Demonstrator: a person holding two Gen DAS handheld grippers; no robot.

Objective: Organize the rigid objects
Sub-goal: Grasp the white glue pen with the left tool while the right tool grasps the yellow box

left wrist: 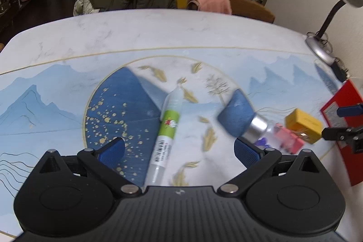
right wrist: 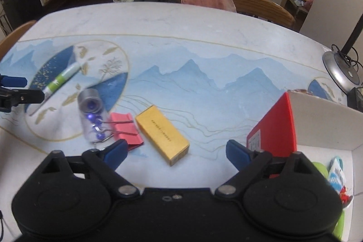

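While both grippers hang spread and empty, left (left wrist: 179, 149) astride the pen (left wrist: 166, 132), right (right wrist: 175, 151) above the yellow box (right wrist: 162, 134), the red-walled carton (right wrist: 275, 126) waits beside. Largest, the cardboard box is square-edged; the round, smooth vial (right wrist: 91, 116) could roll if nudged; the plastic pen might slip.

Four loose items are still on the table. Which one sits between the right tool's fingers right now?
The yellow box. It lies in the open gap of the right tool; the pink binder clip, clear jar and green-labelled pen all lie further left.
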